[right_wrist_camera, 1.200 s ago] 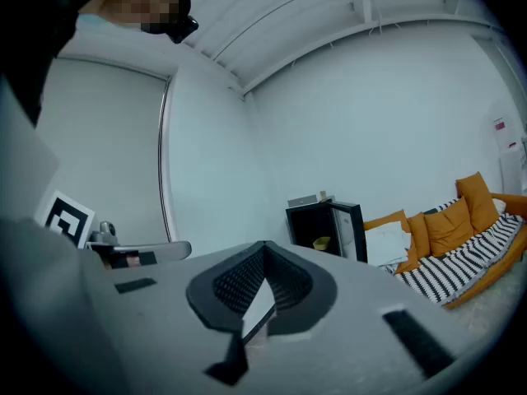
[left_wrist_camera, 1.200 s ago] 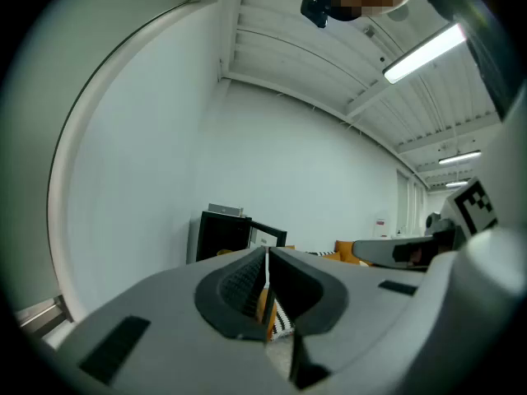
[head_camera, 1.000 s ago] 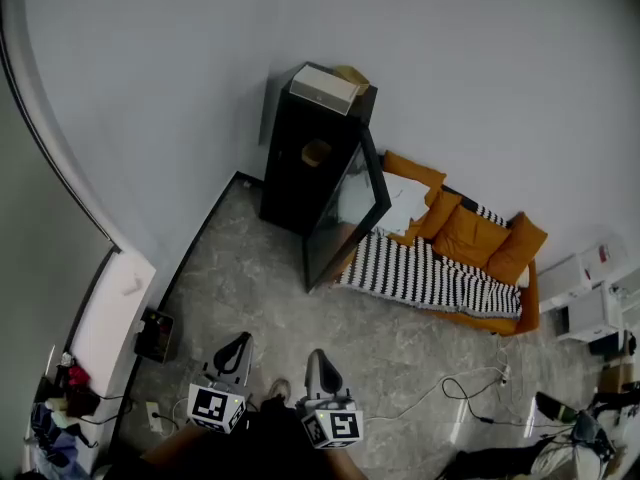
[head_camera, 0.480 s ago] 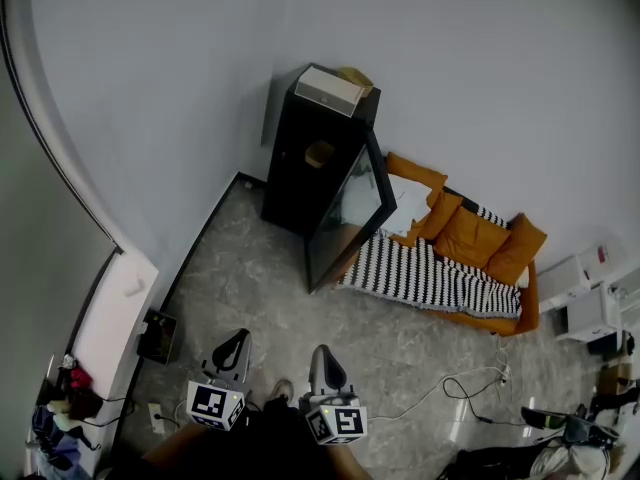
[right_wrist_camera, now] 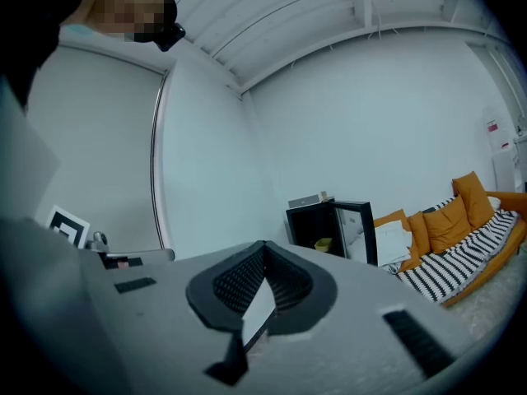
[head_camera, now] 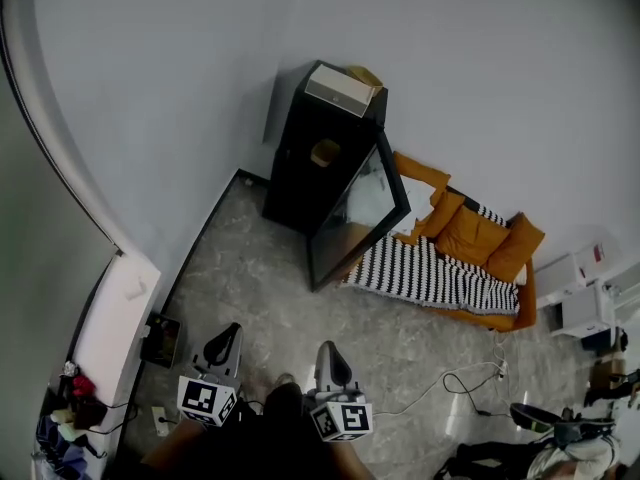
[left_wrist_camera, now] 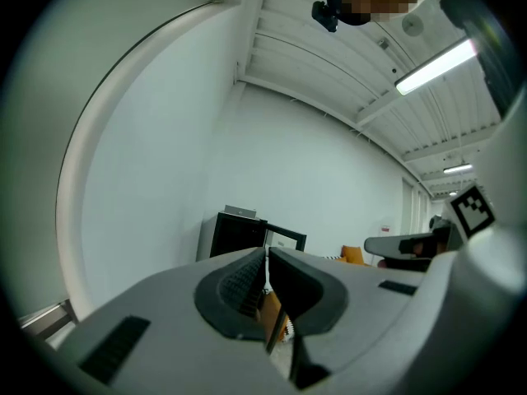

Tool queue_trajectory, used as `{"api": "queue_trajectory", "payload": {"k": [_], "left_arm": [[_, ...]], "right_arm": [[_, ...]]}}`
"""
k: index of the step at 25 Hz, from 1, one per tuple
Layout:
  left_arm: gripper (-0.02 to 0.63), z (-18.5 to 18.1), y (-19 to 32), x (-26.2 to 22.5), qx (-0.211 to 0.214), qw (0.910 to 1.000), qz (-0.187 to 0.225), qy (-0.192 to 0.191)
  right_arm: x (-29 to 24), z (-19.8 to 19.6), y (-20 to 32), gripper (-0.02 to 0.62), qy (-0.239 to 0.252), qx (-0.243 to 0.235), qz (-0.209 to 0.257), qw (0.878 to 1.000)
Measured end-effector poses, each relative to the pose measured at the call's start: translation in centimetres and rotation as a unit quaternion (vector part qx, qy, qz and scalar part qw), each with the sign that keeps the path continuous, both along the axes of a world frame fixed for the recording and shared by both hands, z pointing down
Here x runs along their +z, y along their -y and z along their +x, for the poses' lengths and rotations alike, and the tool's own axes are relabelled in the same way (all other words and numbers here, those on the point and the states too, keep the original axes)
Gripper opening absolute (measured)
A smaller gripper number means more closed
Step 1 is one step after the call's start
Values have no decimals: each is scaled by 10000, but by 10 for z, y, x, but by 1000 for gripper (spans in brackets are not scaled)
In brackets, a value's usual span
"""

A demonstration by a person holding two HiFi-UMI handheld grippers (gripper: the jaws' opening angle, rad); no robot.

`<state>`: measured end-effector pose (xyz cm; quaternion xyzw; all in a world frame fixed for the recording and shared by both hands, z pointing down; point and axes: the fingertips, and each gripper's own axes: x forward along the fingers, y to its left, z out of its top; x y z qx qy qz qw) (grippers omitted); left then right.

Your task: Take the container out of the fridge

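The black fridge (head_camera: 300, 158) stands against the far wall with its glass door (head_camera: 362, 206) swung open to the right. Inside it, on an upper shelf, sits a small yellowish container (head_camera: 325, 152), also seen as the container (right_wrist_camera: 324, 243) in the right gripper view. A pale box (head_camera: 342, 90) lies on the fridge top. My left gripper (head_camera: 224, 344) and right gripper (head_camera: 331, 356) hang low over the floor, far from the fridge. Both are shut with nothing between their jaws. The left gripper (left_wrist_camera: 265, 257) points toward the fridge (left_wrist_camera: 237, 235), as does the right gripper (right_wrist_camera: 263, 249).
An orange sofa (head_camera: 480, 238) with a striped blanket (head_camera: 430, 278) stands right of the fridge, close to the open door. Cables (head_camera: 455, 388) trail over the floor at the right. A black box (head_camera: 160, 338) and a low white ledge (head_camera: 115, 318) sit at the left.
The head view has shifted slightly, so the fridge sits a little to the right. The left gripper has dropped slightly lower and leftward. Both grippers stay shut.
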<state>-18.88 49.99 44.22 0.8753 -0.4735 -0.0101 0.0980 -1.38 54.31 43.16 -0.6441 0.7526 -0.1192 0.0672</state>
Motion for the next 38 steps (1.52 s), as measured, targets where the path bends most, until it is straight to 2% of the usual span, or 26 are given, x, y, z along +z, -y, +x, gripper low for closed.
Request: {"api": "queue_trajectory", "payload": {"k": [8, 14, 22, 28, 34, 38], "left_arm": [[12, 10, 47, 22, 44, 9999, -113, -67], [12, 36, 126, 14, -75, 9998, -172, 41], [12, 86, 241, 9, -204, 9995, -215, 112], [12, 121, 307, 8, -276, 9992, -276, 129], [12, 129, 371, 0, -330, 9991, -205, 180], [12, 132, 412, 4, -137, 9996, -205, 162]], "right_arm": [[15, -5, 60, 0, -163, -114, -180, 9996], [16, 11, 150, 0, -211, -315, -34, 9993], [12, 55, 280, 0, -159, -598, -30, 9981], [17, 81, 344, 0, -49, -786, -106, 9968], [26, 92, 395, 0, 148, -712, -201, 9971], [28, 93, 428, 0, 177, -504, -197, 9984]]}}
